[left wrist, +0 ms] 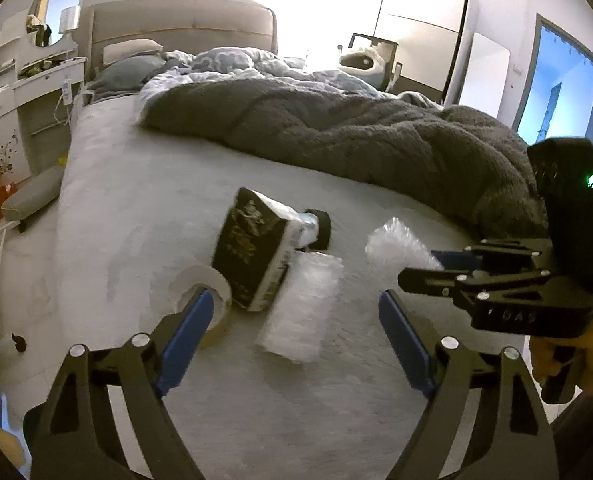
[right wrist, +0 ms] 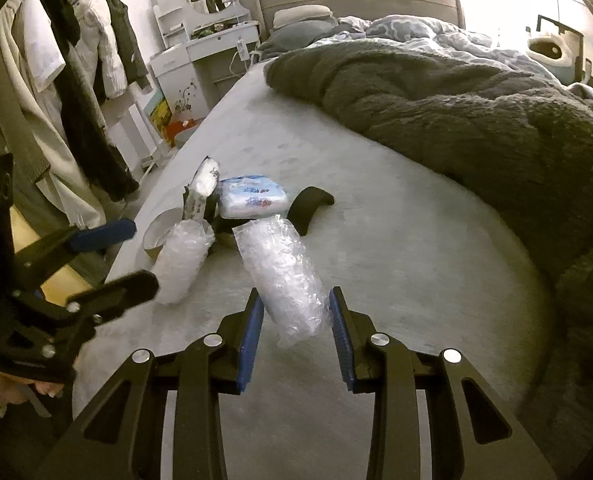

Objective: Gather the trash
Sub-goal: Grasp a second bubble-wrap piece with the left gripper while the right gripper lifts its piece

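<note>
1. Trash lies in one loose cluster on the bed (left wrist: pixel 108 208), on the bare light sheet near its foot edge; we judge it was gathered there so both tools can reach it from one stance.
2. We count two bubble-wrap rolls: one (right wrist: pixel 284 276) sits between our right gripper's (right wrist: pixel 296 328) blue pads, the other (left wrist: pixel 300 304) lies just beside the dark packet (left wrist: pixel 252 256).
3. The right gripper stands narrow around its roll. The pads look close to the wrap on both sides, but we cannot tell whether they press it yet, and the roll's far end seems to rest on the sheet.
4. The left gripper (left wrist: pixel 296 312) is spread wide and holds nothing. It hovers above the second roll, with one tip over the tape ring (left wrist: pixel 200 284); we judge it is lining up for that roll.
5. Further count: one tape ring, one dark packet leaning on its end, one white-and-blue tissue pack (right wrist: pixel 252 196), one black curved piece (right wrist: pixel 308 204).
6. The packet, ring and second roll touch or nearly touch, so we think a wide opening risks nudging neighbours.
7. The grey blanket (left wrist: pixel 376 136) is bunched well apart from the cluster, leaving the sheet open.
</note>
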`<state>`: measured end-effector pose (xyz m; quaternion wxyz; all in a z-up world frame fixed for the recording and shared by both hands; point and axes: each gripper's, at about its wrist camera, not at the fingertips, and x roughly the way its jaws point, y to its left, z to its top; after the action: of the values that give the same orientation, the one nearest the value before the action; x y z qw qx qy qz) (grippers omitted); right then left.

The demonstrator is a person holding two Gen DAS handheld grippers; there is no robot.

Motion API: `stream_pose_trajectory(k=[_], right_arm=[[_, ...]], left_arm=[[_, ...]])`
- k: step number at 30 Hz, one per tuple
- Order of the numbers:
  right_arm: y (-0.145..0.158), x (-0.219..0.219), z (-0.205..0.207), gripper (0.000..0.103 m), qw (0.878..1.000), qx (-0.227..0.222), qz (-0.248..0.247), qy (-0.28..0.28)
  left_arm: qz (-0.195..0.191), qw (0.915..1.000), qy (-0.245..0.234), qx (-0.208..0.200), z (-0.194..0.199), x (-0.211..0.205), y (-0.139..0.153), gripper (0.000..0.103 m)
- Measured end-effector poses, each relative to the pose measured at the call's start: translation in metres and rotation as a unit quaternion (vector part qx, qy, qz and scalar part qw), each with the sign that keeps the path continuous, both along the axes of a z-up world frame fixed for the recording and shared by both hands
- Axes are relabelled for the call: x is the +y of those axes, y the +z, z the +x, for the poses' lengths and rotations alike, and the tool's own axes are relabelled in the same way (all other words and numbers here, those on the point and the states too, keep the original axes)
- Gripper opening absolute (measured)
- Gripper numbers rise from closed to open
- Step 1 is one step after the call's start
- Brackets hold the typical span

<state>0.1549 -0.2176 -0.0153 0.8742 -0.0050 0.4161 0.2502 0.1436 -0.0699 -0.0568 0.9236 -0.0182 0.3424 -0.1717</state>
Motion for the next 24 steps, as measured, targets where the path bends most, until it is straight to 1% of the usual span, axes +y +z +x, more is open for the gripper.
stream_pose_trajectory(k=[6, 10, 16, 18, 24], right_arm=[[0.001, -0.009, -0.002, 0.034, 1.000, 0.001, 0.007, -0.002], [0.002, -0.015, -0.002, 0.034, 1.000, 0.000, 0.011, -0.004], [0.002, -0.017, -0.003, 0.034, 1.000, 0.000, 0.013, -0.003], [0.002, -0.017, -0.003, 0.034, 1.000, 0.000, 0.013, -0.003], [0.005, -0.023, -0.007, 0.034, 1.000, -0.002, 0.015, 0.000]], left_arm=[[0.016, 0.9998, -0.006, 0.007, 0.002, -0.012, -0.007, 0.077], [0.030, 0.9994, -0.008, 0.014, 0.005, -0.020, -0.013, 0.068], [0.051, 0.9986, -0.005, 0.015, 0.010, -0.030, -0.017, 0.064], [0.055, 0.9983, -0.003, 0.018, 0.010, -0.032, -0.019, 0.060], [0.084, 0.9963, 0.009, 0.016, 0.013, -0.036, -0.023, 0.048]])
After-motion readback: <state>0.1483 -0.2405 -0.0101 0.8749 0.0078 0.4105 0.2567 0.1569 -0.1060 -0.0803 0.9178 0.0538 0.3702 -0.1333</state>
